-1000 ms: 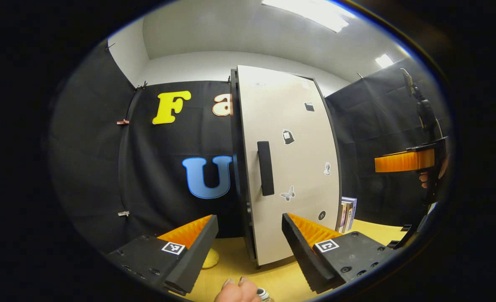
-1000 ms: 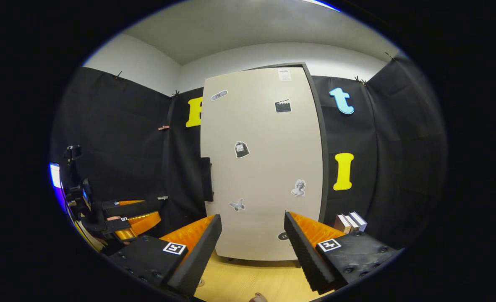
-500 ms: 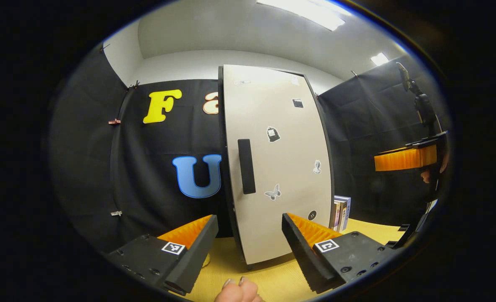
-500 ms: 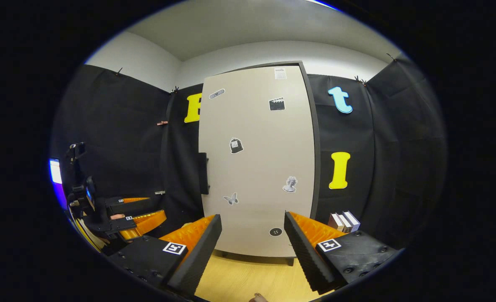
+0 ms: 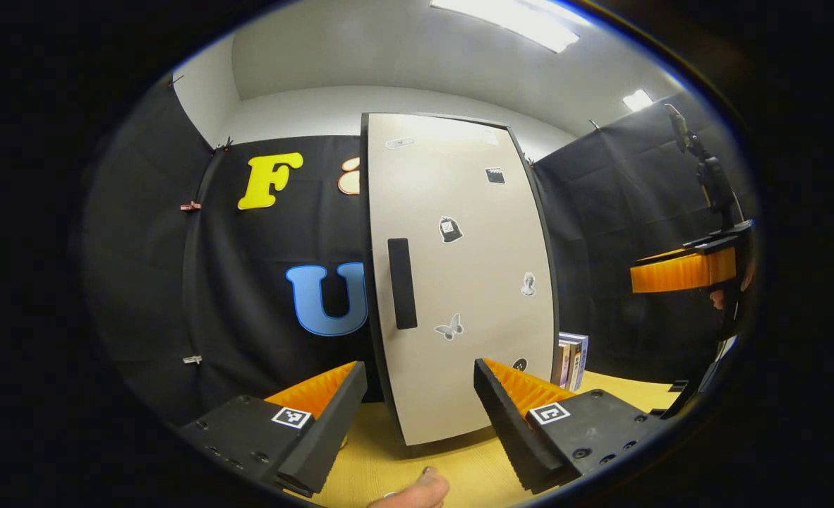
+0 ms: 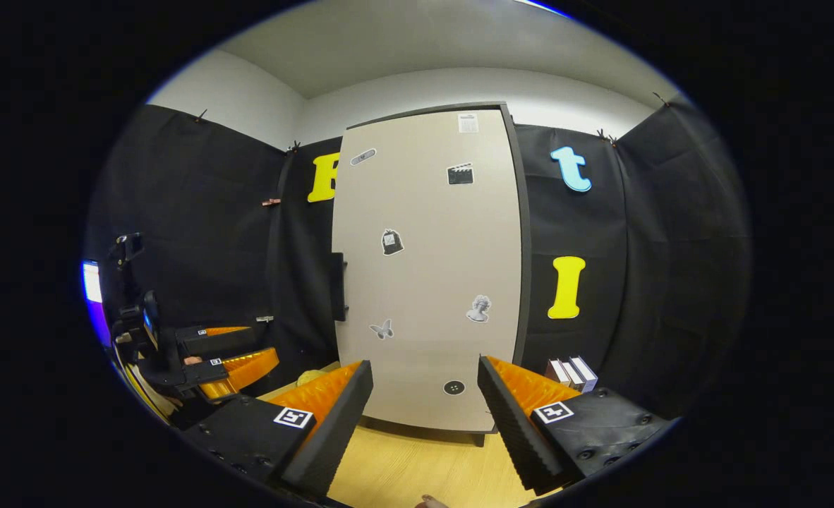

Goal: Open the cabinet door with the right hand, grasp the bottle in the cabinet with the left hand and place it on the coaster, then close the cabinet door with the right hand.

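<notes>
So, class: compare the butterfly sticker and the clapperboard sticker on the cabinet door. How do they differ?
The butterfly sticker sits low on the cabinet door, near the handle edge; the clapperboard sticker sits high, nearer the opposite edge. The butterfly is pale grey with spread wings; the clapperboard is dark and boxy. Both lie flat on the same closed door.

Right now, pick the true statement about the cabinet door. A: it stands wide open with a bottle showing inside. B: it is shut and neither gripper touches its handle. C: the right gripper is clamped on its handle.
B: the cabinet door sits flush in its frame, and the handle is bare, with both the right gripper and the left gripper open and well short of it.
</notes>
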The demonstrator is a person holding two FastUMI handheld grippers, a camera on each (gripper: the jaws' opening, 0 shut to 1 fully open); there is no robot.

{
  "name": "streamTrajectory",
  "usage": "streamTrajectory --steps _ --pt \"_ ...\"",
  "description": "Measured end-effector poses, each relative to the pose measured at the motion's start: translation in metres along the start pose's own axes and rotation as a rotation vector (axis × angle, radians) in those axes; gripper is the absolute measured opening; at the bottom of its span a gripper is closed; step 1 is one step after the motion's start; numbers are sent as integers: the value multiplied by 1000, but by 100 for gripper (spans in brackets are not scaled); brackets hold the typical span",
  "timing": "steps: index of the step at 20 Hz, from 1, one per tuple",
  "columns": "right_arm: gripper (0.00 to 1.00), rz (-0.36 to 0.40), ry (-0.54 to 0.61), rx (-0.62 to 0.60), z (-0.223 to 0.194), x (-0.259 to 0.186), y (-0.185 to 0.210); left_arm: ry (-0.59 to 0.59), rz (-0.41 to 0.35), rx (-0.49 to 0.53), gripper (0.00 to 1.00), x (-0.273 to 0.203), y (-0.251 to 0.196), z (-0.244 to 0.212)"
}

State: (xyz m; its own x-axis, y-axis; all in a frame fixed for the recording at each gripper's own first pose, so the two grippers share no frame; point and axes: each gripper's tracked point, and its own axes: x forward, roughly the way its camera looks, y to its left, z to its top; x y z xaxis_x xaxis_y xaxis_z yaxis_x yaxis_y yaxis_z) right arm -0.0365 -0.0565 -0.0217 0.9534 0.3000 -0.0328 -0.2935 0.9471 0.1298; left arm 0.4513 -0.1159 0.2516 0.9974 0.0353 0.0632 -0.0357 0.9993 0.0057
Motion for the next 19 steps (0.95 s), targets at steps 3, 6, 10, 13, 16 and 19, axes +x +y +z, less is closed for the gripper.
streamTrajectory --steps 3,6,10,13,16,19 --pt "97 -15 6 5 -1 -2 -5 0 -15 -8 96 1 -3 0" --pt "97 -10 -1 13 2 -3 -4 4 -24 -10 96 3 -8 -3" --pt "97 -20 9 -10 -1 -4 -6 3 -29 -9 96 5 -11 -3" --pt "97 -20 15 -23 -2 -4 -6 12 -34 -11 96 6 -13 -4" --pt "98 -18 13 -22 -1 -4 -5 20 -34 -15 96 6 -14 -6" --pt "97 -19 11 -15 -1 -2 -6 26 -30 -20 96 6 -13 -7"
